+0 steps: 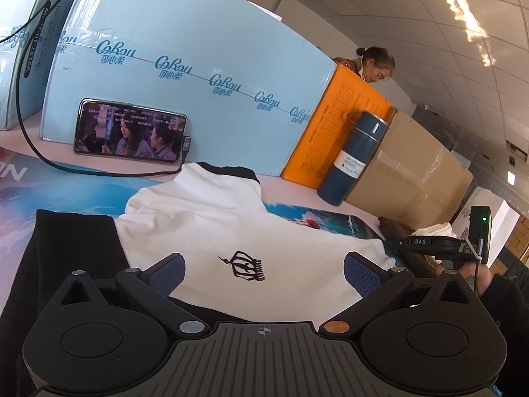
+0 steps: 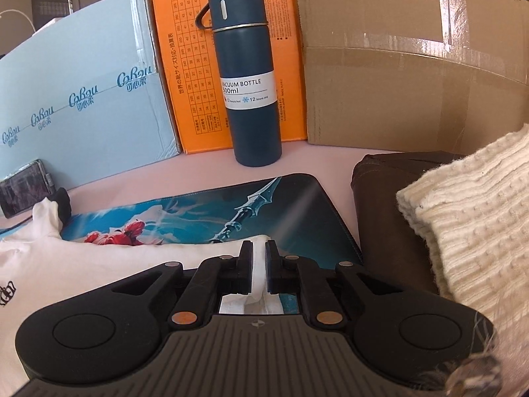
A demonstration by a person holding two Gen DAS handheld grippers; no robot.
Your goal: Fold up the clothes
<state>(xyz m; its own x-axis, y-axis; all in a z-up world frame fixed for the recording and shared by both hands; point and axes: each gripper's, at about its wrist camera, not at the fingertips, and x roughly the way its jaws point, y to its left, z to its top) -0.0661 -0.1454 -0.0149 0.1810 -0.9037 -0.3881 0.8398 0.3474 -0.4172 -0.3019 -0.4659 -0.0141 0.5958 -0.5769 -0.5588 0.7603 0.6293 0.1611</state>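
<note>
Garment: white T-shirt (image 1: 211, 231) with black sleeves and a small crown print, spread flat on a printed mat (image 2: 231, 211) on the desk (image 2: 198, 172), centre-near.
Orientation: collar toward the far side, hem near; long axis near-to-far.
Left gripper (image 1: 263, 273): fingers wide apart, empty, poised over the chest print; probably ready to pin or pick up the cloth.
Right gripper (image 2: 259, 264): fingers narrow, pinching the shirt's right edge; apparently held for drawing that side across in a fold.
Folded pile: cream knit (image 2: 463, 231) on a dark brown item (image 2: 380, 205), right, set apart, likely finished.
Backdrop: boxes, blue vacuum bottle (image 2: 246, 76), phone (image 1: 129, 130) propped far left.
</note>
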